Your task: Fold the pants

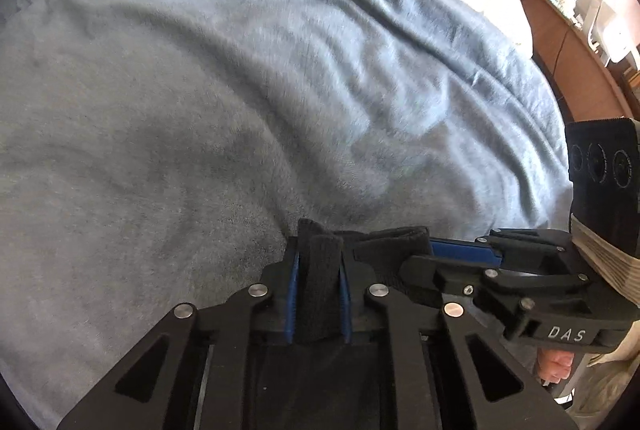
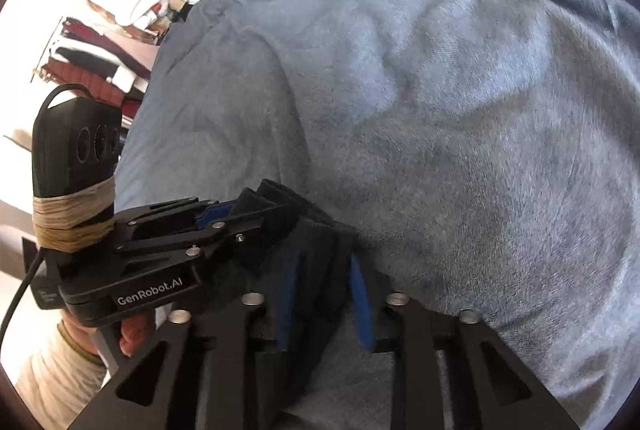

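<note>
With both my left gripper (image 1: pixel 319 294) and right gripper (image 2: pixel 326 294) clamped on the black pants' ribbed edge (image 1: pixel 318 270) above the grey-blue blanket (image 1: pixel 200 110), I judged the thin bunched fabric might slip free.

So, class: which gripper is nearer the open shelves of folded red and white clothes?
Left. The left gripper lies toward the shelves, just below them in the right wrist view; the right gripper is beside it, farther away. Both clamp the black knitted pants.
</note>
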`<state>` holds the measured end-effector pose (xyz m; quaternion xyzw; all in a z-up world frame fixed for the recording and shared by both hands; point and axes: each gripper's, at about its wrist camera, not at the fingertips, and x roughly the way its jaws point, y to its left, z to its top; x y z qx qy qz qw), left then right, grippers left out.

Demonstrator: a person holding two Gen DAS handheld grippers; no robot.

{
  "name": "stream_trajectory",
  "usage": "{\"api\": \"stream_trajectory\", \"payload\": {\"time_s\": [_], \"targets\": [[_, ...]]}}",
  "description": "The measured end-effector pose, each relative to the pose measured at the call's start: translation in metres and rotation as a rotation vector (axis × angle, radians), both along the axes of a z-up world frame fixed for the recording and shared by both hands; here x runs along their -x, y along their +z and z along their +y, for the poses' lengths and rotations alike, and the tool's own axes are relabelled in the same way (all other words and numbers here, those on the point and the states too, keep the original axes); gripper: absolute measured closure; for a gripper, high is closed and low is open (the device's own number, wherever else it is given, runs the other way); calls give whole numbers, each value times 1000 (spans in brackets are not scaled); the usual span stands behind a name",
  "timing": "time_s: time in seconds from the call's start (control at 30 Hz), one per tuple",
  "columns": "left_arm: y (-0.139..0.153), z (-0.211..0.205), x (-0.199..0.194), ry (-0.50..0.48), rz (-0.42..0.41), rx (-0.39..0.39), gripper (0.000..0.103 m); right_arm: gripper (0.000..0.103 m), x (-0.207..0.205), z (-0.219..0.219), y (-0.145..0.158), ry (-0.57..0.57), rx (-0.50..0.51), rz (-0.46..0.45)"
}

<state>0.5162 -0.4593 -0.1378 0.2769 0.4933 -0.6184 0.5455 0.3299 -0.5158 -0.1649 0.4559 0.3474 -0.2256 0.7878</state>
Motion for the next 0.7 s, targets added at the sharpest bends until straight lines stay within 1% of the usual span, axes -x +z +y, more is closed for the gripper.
{"api": "stream_trajectory", "payload": {"time_s": [0.13, 0.17, 0.33, 0.43, 0.47, 0.53, 0.57, 0.7], "targets": [[30, 15, 2, 26, -18, 63, 86, 88, 2, 7, 28, 22, 62, -27], [42, 23, 4, 37, -29, 86, 86, 88, 3, 10, 37, 30, 83, -35], [83, 60, 4, 109, -45, 167, 86, 88, 6, 40, 85, 91, 217, -78], [105, 89, 5, 171, -51, 211, 86, 89, 7, 62, 111, 123, 278, -116], [114, 105, 4, 202, -45, 229, 86, 89, 9, 68, 117, 134, 292, -125], [125, 126, 5, 240, -45, 251, 86, 89, 6, 89, 136, 174, 331, -148], [132, 144, 6, 267, -45, 266, 86, 89, 8, 98, 143, 192, 347, -156], [149, 199, 12, 342, -64, 297, 87, 89, 5, 145, 166, 285, 413, -179]]}}
